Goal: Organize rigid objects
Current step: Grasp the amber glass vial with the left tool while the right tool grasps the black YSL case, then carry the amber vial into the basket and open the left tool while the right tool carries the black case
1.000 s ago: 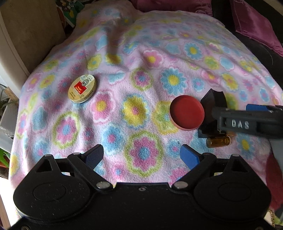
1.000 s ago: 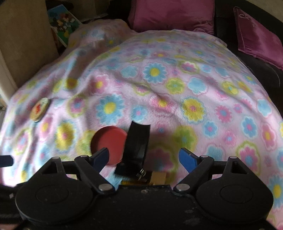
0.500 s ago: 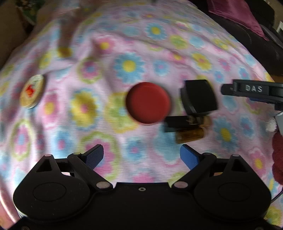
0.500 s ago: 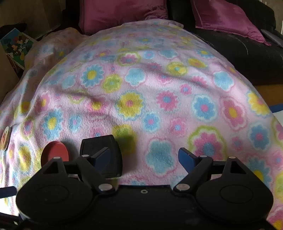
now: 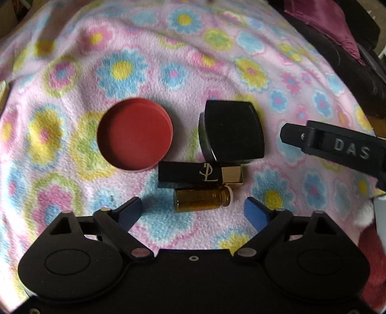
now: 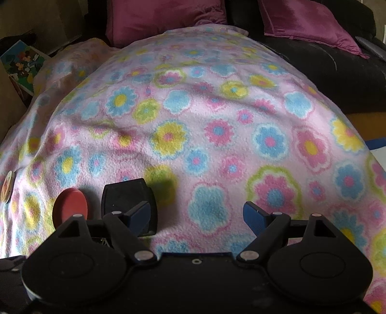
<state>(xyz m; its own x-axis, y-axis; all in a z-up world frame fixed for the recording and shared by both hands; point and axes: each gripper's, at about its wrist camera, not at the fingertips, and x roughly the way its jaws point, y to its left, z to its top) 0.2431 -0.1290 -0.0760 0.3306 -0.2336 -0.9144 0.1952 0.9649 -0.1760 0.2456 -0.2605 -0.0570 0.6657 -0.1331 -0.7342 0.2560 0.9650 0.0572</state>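
In the left wrist view a red round lid (image 5: 135,135), a black square case (image 5: 232,132), a black and gold lipstick tube (image 5: 200,174) and a small amber vial (image 5: 203,199) lie close together on the flowered blanket (image 5: 144,60). My left gripper (image 5: 196,213) is open and empty, hovering just short of the vial. My right gripper (image 6: 196,215) is open and empty; part of it (image 5: 333,147) shows to the right of the black case. In the right wrist view the black case (image 6: 125,195) and red lid (image 6: 70,205) sit at lower left.
A round tin (image 6: 6,187) lies at the blanket's far left edge. Magenta cushions (image 6: 164,17) and a dark sofa (image 6: 337,70) lie behind and to the right. A colourful box (image 6: 21,62) stands at the back left.
My left gripper has swung right and closer, so the cluster of objects now sits centred before it. My right gripper has turned right, away from the black case.
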